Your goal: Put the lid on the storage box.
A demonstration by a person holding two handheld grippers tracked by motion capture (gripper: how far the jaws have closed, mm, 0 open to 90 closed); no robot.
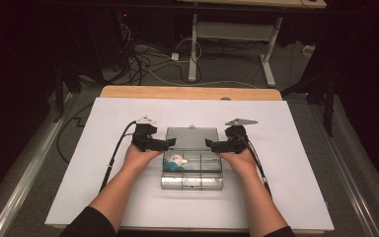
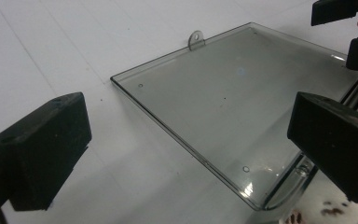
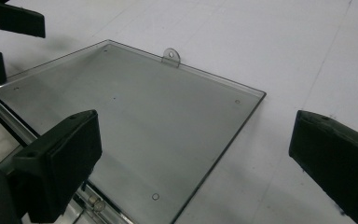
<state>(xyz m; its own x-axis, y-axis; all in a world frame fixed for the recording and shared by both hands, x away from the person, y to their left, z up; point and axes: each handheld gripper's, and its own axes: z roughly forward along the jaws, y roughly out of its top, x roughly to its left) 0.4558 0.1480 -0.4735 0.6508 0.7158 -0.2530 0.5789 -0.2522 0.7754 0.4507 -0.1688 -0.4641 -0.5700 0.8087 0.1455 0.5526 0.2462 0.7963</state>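
Lying flat between both wide-open, empty hand-held grippers, left [image 1: 170,143] and right [image 1: 211,144], is the box lid [image 1: 191,138].

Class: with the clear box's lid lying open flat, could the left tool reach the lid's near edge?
Probably yes. The left tool is open, its jaws standing either side of the lid edge, with bare table around it and nothing between.

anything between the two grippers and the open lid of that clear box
Nothing visible. The left gripper and right gripper sit open at either side edge of the lid, which lies flat on the white table.
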